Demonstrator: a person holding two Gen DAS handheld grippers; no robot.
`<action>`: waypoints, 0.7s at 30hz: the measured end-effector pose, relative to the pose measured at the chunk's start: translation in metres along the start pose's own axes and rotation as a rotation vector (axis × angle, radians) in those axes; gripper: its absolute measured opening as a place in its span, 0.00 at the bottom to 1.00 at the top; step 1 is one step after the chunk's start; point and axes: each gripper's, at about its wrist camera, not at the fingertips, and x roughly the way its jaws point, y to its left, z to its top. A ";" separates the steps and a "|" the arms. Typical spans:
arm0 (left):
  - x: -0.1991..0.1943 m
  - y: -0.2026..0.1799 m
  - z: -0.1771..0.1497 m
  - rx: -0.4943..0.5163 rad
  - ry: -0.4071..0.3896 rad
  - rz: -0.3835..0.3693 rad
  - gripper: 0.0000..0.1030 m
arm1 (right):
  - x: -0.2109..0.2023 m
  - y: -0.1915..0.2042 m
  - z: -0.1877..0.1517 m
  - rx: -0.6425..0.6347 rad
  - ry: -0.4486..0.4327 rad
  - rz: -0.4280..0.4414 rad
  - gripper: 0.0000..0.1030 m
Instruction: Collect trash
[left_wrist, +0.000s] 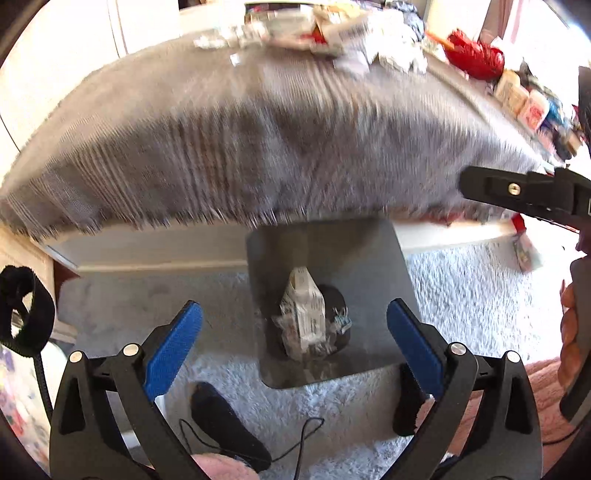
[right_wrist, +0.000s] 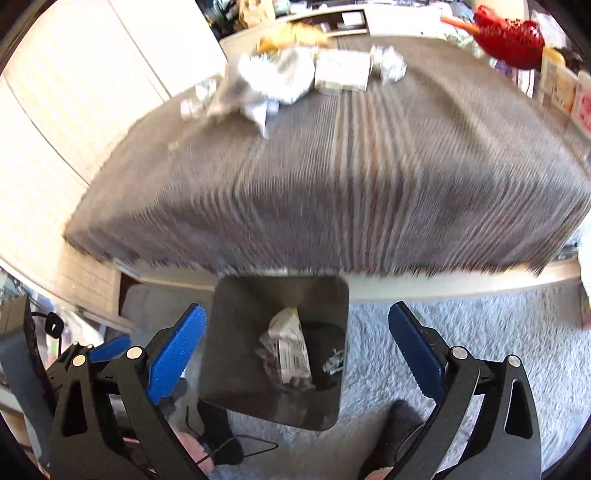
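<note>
1. The left gripper (left_wrist: 293, 347) has its jaws spread wide and holds nothing; the right gripper (right_wrist: 297, 349) likewise.
2. The grey bin (left_wrist: 369, 258) stands lower centre of both views, on pale carpet (left_wrist: 461, 295), tucked at the table edge (left_wrist: 147, 254).
3. A crumpled carton (left_wrist: 303, 314) lies inside the bin.
4. More paper trash (right_wrist: 266, 81) sits at the cloth's far edge, upper centre; the striped cloth (right_wrist: 351, 184) between is bare.

place: home, living room | signs: shaggy pale rug (left_wrist: 461, 295); striped cloth (right_wrist: 351, 184) over counter; cluttered household bottles (left_wrist: 524, 99)
</note>
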 end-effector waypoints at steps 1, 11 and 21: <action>-0.004 0.003 0.005 -0.009 -0.010 0.000 0.92 | -0.005 -0.002 0.006 0.004 -0.012 -0.004 0.97; -0.038 0.024 0.083 -0.004 -0.102 0.055 0.92 | -0.029 -0.016 0.068 -0.001 -0.089 -0.048 0.97; -0.017 0.038 0.153 0.002 -0.129 0.105 0.92 | -0.015 0.006 0.128 -0.013 -0.121 0.008 0.97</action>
